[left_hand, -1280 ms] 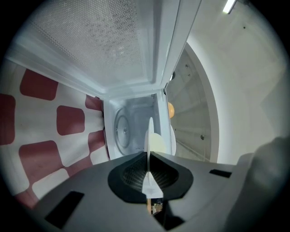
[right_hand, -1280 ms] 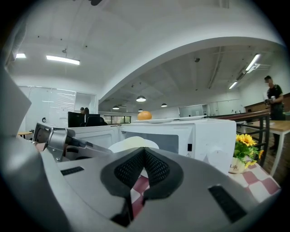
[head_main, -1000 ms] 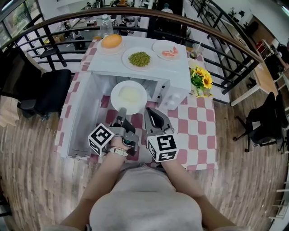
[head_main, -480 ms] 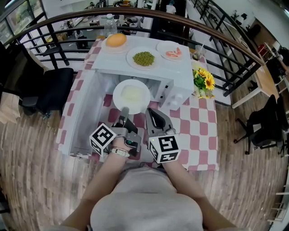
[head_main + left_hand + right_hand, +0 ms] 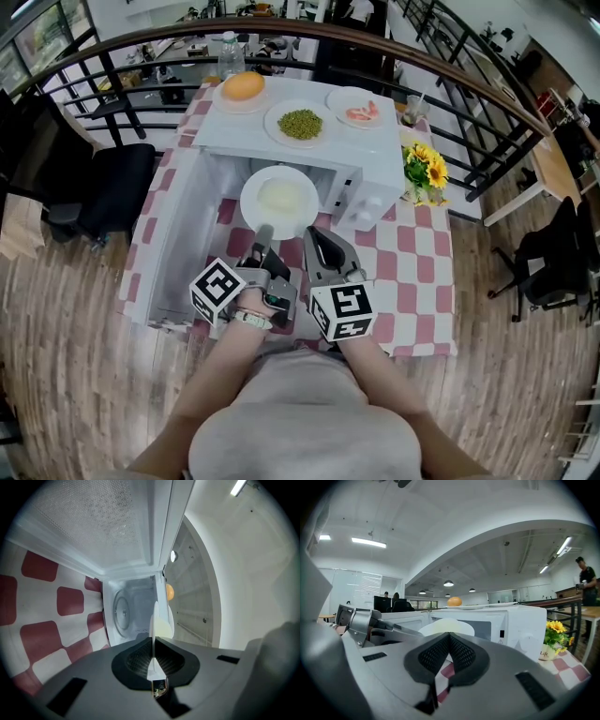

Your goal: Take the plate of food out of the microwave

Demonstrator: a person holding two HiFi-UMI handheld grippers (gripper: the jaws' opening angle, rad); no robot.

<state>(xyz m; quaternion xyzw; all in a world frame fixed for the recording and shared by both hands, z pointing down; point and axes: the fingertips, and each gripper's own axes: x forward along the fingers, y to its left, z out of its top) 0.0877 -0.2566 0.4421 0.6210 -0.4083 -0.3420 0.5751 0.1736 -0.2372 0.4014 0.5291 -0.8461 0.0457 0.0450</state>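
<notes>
STATE: left tongs (image 5: 263,232) clamped on the near rim of the plate (image 5: 279,200), which hangs at their 12 o'clock before the microwave (image 5: 370,192) mouth; right tongs (image 5: 315,236) closed, empty, at 3 o'clock | HOW: draw straight back, plate level, grip firm | UNCLEAR: pale food unidentifiable; whether the far rim clears the opening.

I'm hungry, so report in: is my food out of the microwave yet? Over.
Left gripper shut on plate rim. Right gripper shut, empty, alongside. Plate at the microwave mouth, door open wide. Over.
</notes>
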